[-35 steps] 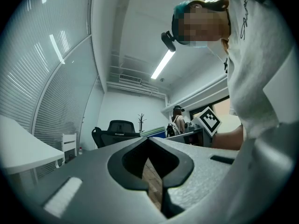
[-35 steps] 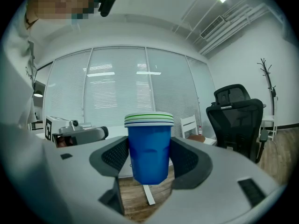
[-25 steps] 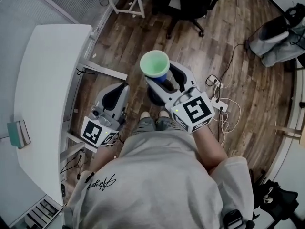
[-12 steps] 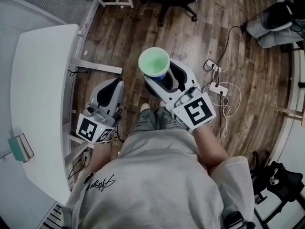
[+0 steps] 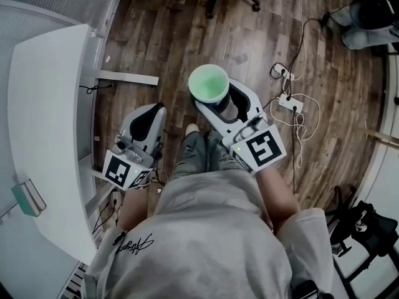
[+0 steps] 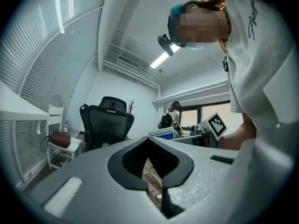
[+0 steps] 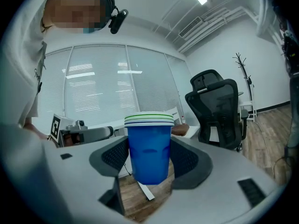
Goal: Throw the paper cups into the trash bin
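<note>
Head view: showed the right tool (image 5: pixel 219 103) raised over the brown wooden floor (image 5: pixel 168 36), carrying a nested stack of blue paper cups with pale green inside (image 5: pixel 208 83), rim up.
Step in hand: judged as the carry toward the trash bin; bin found in no view, so the way left could not be told.
Doing it well: best kept upright and level, with a grip steady yet light enough not to crush the thin paper wall; release only once directly above the bin mouth; care needed around the white cables and power strip (image 5: pixel 288 101) lying on the floor near the feet.
Right tool (image 7: pixel 148 158): partly open in the right gripper view, jaws pressed against both sides of the stack (image 7: pixel 149 146) at its lower wall; stack upright, rims well above the jaws, base hanging free.
Left tool (image 5: pixel 148 118): held low beside the left leg; in the left gripper view (image 6: pixel 147 140) closed tip to tip, nothing between the jaws, only floor glimpsed through the gap behind the tips.
Cups' place: in the air in front of the person, well apart from the curved white surface (image 5: pixel 43 104) at the left, touching nothing but the right tool.
Risk: possibly nested cups sliding apart if tilted.
</note>
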{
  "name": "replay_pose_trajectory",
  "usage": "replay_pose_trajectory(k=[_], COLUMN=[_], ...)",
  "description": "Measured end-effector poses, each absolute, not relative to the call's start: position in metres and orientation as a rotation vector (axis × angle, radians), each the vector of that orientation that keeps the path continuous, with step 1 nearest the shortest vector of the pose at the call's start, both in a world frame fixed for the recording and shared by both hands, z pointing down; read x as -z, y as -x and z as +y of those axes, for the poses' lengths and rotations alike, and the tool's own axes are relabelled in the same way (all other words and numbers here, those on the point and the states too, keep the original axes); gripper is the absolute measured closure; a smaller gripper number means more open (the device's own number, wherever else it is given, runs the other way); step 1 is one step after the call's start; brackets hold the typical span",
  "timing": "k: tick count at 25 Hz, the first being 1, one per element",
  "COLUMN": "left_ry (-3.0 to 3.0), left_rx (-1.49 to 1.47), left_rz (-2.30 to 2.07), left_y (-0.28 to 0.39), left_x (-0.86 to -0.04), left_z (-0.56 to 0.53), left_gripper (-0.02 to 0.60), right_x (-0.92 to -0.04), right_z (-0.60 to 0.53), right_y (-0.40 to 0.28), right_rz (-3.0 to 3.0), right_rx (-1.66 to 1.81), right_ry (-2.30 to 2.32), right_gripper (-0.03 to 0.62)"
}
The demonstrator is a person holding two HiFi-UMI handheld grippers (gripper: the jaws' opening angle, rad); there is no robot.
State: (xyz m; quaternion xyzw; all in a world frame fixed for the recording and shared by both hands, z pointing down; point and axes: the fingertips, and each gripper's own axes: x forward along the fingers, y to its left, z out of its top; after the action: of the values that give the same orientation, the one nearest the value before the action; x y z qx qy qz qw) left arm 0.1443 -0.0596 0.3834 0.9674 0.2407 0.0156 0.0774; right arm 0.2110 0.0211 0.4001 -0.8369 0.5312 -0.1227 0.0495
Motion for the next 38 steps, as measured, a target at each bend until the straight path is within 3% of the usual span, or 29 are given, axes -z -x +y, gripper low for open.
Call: replay_pose_trajectory(k=[38], left_ry=[-2.667], left_rx=[-0.344], left_rz=[0.726], left_y=[-0.150], left_x=[-0.560], left_z=[-0.068], left_gripper=[0.578], right_x=[-0.608], right_z=[-0.011], right_y=[-0.227], right_rz=[1.493], right_rx=[0.817], right_ry=[2.513], right_gripper=[0.315])
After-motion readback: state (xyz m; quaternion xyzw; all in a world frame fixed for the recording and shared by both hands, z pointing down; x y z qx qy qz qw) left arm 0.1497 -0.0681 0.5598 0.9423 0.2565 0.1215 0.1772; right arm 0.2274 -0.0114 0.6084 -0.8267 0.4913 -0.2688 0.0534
